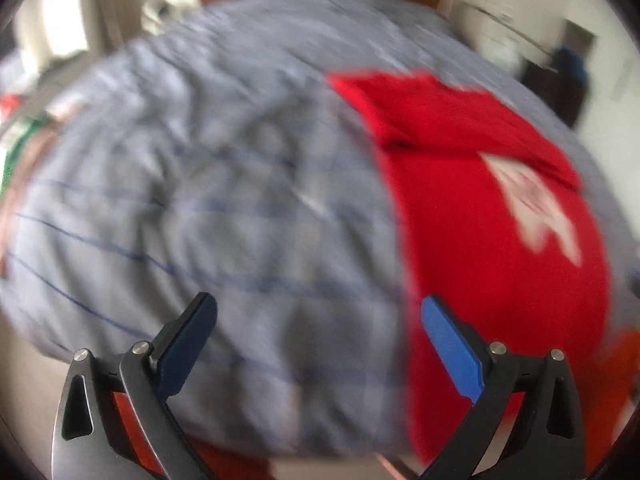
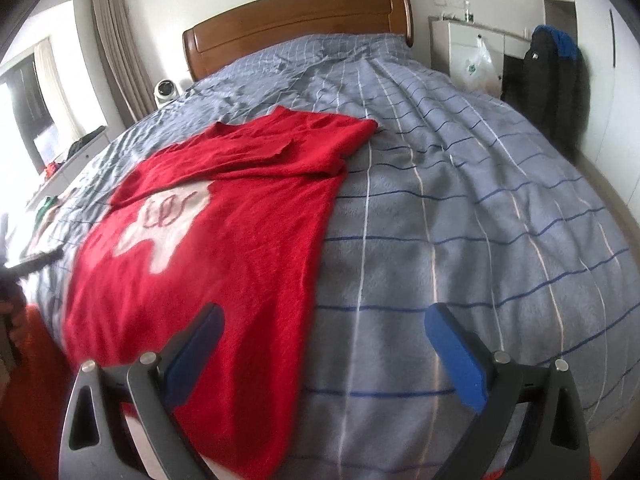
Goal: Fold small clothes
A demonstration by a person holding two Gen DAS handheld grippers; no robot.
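Note:
A small red sweater [image 2: 224, 240] with a white figure on its front lies flat on the bed, one sleeve folded across its chest. In the blurred left wrist view the red sweater [image 1: 492, 248] fills the right side. My left gripper [image 1: 318, 312] is open above the bedcover, just left of the sweater's side edge, holding nothing. My right gripper [image 2: 324, 322] is open too, hovering over the sweater's right edge near the hem, its left finger [image 2: 200, 348] above the red cloth and its right finger above the cover.
The bed [image 2: 480, 208] has a grey-blue cover with blue and white lines and a wooden headboard [image 2: 296, 20]. A white cabinet [image 2: 472, 48] with a plastic bag and a dark jacket [image 2: 552, 72] stand at the right. A window ledge [image 2: 52, 184] runs along the left.

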